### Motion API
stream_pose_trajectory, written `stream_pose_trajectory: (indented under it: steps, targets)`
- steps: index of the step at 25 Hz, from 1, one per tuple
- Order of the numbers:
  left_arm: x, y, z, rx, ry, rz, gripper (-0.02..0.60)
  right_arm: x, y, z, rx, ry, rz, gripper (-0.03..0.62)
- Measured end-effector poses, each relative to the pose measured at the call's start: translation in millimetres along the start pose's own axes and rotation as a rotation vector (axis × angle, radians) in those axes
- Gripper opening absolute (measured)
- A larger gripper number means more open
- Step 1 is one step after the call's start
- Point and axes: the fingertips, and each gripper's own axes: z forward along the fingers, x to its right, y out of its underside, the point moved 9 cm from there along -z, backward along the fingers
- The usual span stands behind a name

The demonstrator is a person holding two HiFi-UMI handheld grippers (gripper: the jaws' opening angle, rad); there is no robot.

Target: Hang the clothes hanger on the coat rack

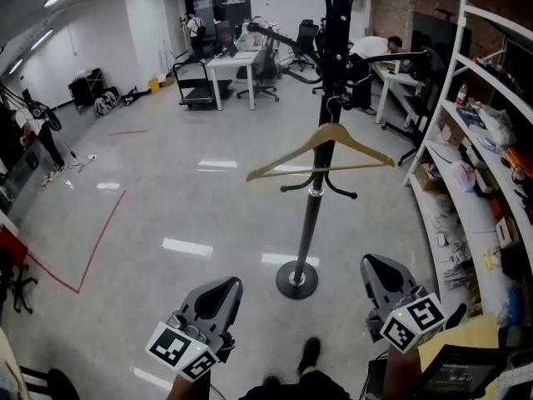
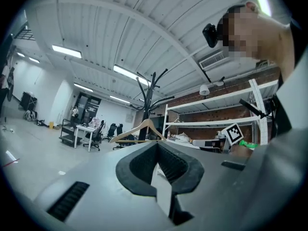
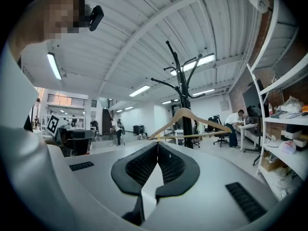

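A wooden clothes hanger (image 1: 366, 151) hangs by its hook from a hook of the black coat rack (image 1: 312, 215), level and free of both grippers. In the head view my left gripper (image 1: 223, 286) and right gripper (image 1: 376, 265) sit low near my body, well short of the rack, both shut and empty. The left gripper view shows its jaw tips (image 2: 156, 145) together, with the hanger (image 2: 139, 129) and rack (image 2: 154, 88) far ahead. In the right gripper view the tips (image 3: 158, 144) also meet, and the hanger (image 3: 185, 115) hangs on the rack (image 3: 179, 76) beyond them.
The rack's round base (image 1: 297, 279) stands on the glossy floor just ahead of my feet (image 1: 308, 357). White shelving (image 1: 466, 190) full of items lines the right side. Desks and office chairs (image 1: 241, 65) stand at the back. A red tape line (image 1: 100, 240) runs on the left floor.
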Motion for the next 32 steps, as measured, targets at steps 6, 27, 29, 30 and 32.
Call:
stream_pose_trajectory:
  steps: [6,27,29,30,32]
  targets:
    - [7.5,16.7,-48.9,-0.032,0.033,-0.065,-0.002,-59.7,14.1,-37.5,-0.061,0.025,-0.009,0.005]
    - [216.0,12.7,-143.6,-0.066,-0.037,-0.008,-0.002,-81.4,33.0,-269.3,-0.015,-0.075,0.023,0.005]
    - [235.9,17.3,-147.9,-0.087,-0.027,-0.012,-0.002,-81.1,35.6,-284.3,-0.017,-0.082,0.034,0.005]
    - [244.3,19.2,-151.3,-0.090,-0.020,-0.012,-0.002,-82.5,36.9,-289.9,-0.021,-0.083,0.035,0.005]
    - [257.4,22.2,-162.3,-0.087,-0.013,-0.014,-0.002,-89.5,36.9,-298.9,-0.019,-0.079,0.035,0.005]
